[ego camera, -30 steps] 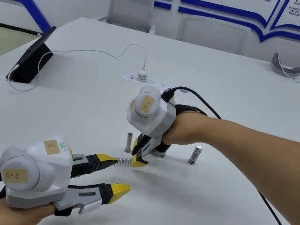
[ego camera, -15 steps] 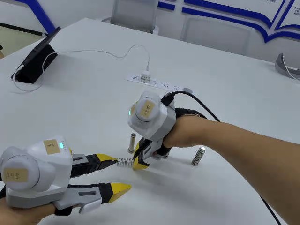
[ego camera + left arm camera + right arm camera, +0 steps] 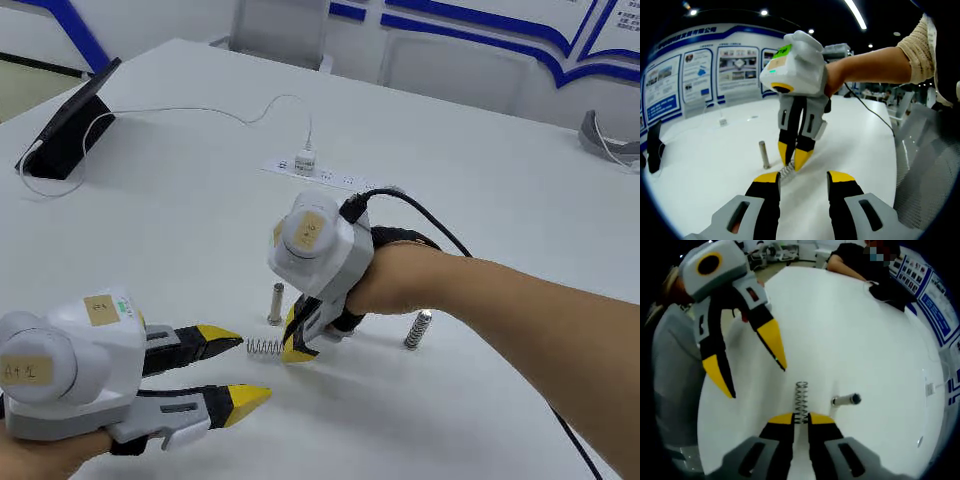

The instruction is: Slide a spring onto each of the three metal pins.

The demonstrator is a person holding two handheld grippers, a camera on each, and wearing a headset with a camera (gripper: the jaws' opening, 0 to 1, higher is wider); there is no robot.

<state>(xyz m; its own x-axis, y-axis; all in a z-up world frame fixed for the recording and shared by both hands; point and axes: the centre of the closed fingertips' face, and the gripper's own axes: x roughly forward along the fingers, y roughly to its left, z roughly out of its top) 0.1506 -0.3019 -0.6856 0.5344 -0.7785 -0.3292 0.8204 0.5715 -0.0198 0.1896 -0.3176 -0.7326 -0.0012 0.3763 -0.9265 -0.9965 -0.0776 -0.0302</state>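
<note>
My right gripper (image 3: 298,347) points down at the table and is shut on one end of a small spring (image 3: 263,347), which sticks out level to the left. In the right gripper view the spring (image 3: 801,399) rises from between my shut jaws. My left gripper (image 3: 232,365) is open at the lower left, its upper fingertip (image 3: 225,334) just short of the spring's free end. A bare metal pin (image 3: 276,303) stands upright just behind the spring. Another pin (image 3: 418,329), with a spring on it, stands to the right of my hand.
A white power strip (image 3: 320,175) with a plugged cable lies further back on the white table (image 3: 180,230). A dark tablet (image 3: 68,120) leans at the far left. A black cable (image 3: 420,210) runs from the right gripper.
The left gripper has drawn back slightly, so its upper tip no longer touches the spring's end. The right gripper still holds the spring in the same spot.
</note>
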